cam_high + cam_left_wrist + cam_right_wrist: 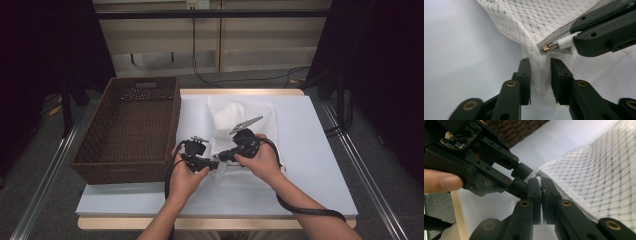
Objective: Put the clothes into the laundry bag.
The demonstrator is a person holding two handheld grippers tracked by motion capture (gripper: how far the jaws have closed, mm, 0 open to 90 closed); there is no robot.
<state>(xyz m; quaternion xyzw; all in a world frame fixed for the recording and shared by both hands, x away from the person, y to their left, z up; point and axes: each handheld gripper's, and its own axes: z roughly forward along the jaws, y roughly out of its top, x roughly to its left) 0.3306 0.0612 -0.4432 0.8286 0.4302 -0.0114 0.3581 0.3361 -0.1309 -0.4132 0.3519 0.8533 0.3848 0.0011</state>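
Observation:
A white mesh bag (241,116) lies on the white table (310,150). Both grippers meet at its near left corner. My left gripper (214,163) is shut on a bunched fold of the mesh bag (534,20), which sits between its jaws (540,62). Just above them is the brass zipper slider (549,46) with a white pull (565,42). My right gripper (221,156) is shut on that pull; its jaws (540,181) stand nearly touching, with a sliver of white between them. The mesh bag (599,180) spreads to the right of them.
A brown wicker basket (92,135) stands empty at the table's left, close to the left hand. A thumb (441,182) rests on the left gripper's body (486,160). Cables trail from both grippers toward the front edge. Dark curtains flank the table.

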